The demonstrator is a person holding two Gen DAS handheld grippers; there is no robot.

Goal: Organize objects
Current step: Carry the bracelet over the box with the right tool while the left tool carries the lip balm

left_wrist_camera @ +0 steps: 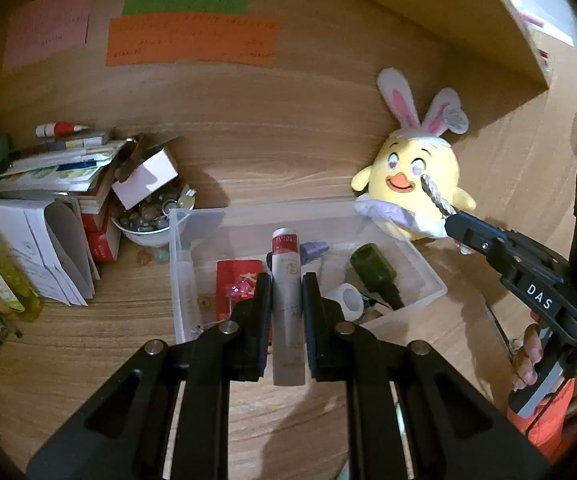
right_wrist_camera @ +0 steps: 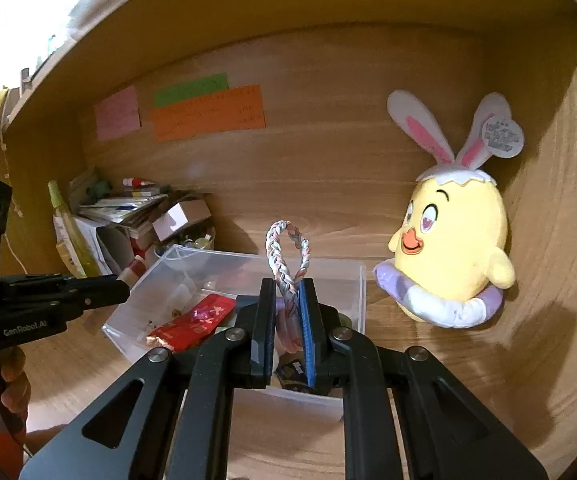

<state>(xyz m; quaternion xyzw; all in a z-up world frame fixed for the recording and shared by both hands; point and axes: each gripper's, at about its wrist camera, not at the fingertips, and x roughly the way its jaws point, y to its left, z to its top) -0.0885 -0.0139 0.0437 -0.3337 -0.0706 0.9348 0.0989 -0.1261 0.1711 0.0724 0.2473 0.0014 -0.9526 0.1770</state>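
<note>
Over clear plastic bin [left_wrist_camera: 428, 276]: L gripper [left_wrist_camera: 287, 296] clamps grey red-capped tube [left_wrist_camera: 287, 280]; R gripper [right_wrist_camera: 288, 300] pinches braided pastel loop [right_wrist_camera: 288, 256]. Not yet dropped. Clutter at 9 o'clock [left_wrist_camera: 48, 208] left unsorted.

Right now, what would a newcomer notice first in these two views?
The yellow chick plush with bunny ears, propped against the back wall to the right of the clear plastic bin. Next, the right gripper pinching a braided loop above the bin, and the left gripper clamping a white tube.
</note>
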